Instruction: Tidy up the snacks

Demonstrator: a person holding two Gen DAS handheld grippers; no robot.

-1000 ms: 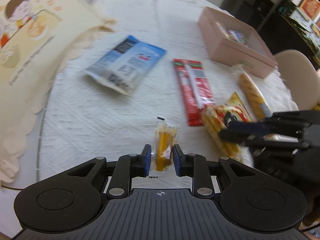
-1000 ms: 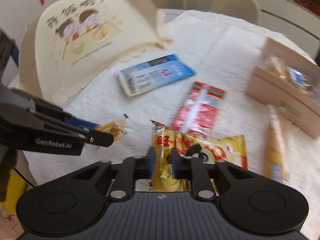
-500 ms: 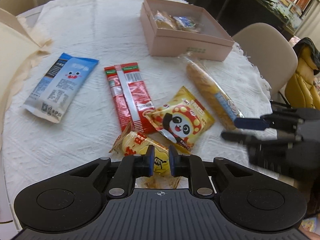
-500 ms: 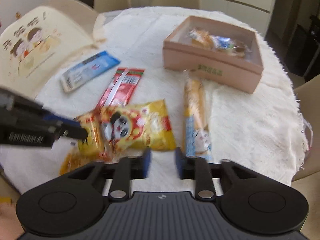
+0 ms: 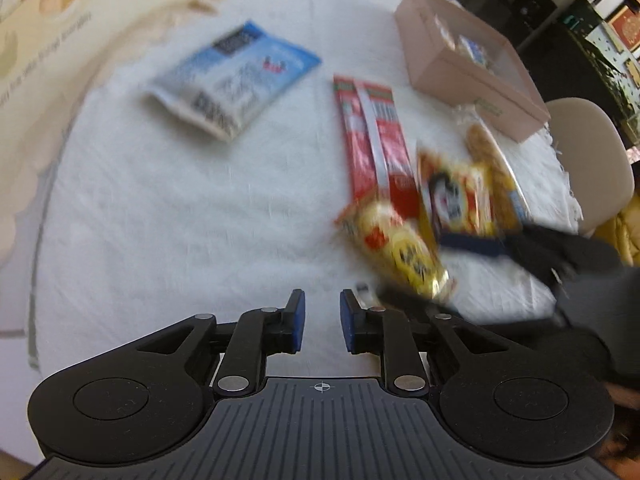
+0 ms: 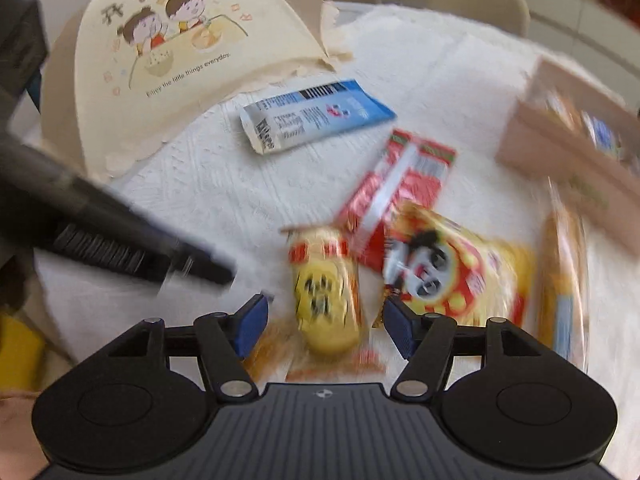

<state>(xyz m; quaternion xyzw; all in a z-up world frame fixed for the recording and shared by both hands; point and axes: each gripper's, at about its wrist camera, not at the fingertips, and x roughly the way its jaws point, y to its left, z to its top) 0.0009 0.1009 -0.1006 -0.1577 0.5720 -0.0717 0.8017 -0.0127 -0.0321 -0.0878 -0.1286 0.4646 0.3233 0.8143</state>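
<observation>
Snacks lie on the white tablecloth: a blue packet, a red packet, a yellow panda packet, a long bread stick packet and a small yellow rice-cracker packet. My left gripper is open and empty over bare cloth, left of the cracker packet. My right gripper is open wide with the cracker packet between its fingers, not clamped. A pink box holds snacks at the back right.
A cream cartoon-printed bag lies at the table's left. Beige chairs stand round the table. The frames are motion-blurred.
My left gripper let go of the cracker packet, opened, and swung left. My right gripper opened wider and moved left and down over the cracker packet.
</observation>
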